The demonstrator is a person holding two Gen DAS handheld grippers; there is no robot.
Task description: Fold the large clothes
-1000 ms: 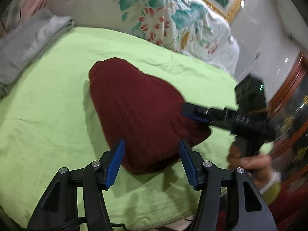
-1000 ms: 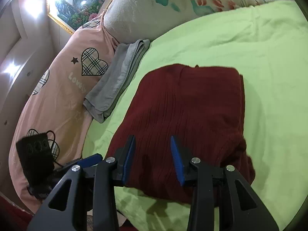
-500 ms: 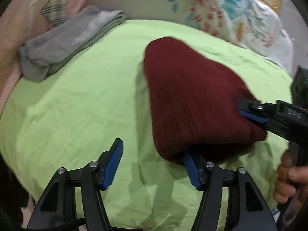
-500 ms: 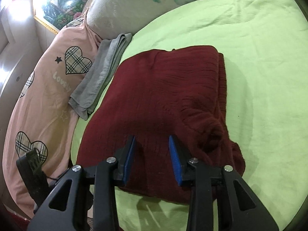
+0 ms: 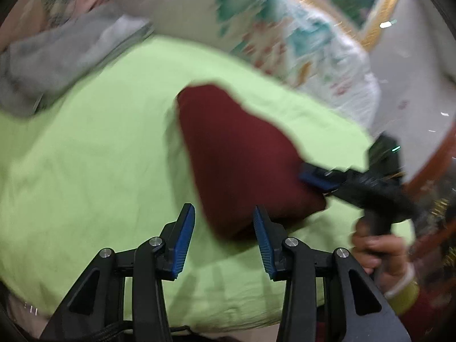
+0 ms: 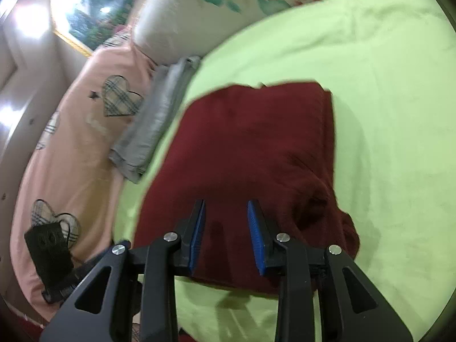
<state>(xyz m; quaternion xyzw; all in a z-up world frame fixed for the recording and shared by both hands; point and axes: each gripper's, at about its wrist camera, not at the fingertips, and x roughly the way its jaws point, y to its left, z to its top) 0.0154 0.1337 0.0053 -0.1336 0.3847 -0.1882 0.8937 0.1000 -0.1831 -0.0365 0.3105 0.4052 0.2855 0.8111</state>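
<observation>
A folded dark red knit garment [image 5: 236, 154] lies on the lime green bed sheet [image 5: 85, 156]; it also shows in the right wrist view [image 6: 256, 154]. My left gripper [image 5: 223, 242] is open and empty, just short of the garment's near corner. My right gripper [image 6: 225, 233] is open and hangs over the garment's near edge, holding nothing. It shows in the left wrist view [image 5: 322, 178] at the garment's right side, held by a hand [image 5: 379, 250].
A folded grey garment [image 6: 156, 125] lies at the sheet's edge by a pink heart-print cover [image 6: 71, 148]. A floral pillow [image 5: 256, 28] lies at the head of the bed. A framed picture [image 6: 85, 14] hangs on the wall. The left gripper's black body [image 6: 48, 248] shows low left.
My left gripper has narrowed a little and swung so the garment's near corner sits ahead between its fingers. The right gripper has stayed over the near edge. Both views are blurred by motion.
</observation>
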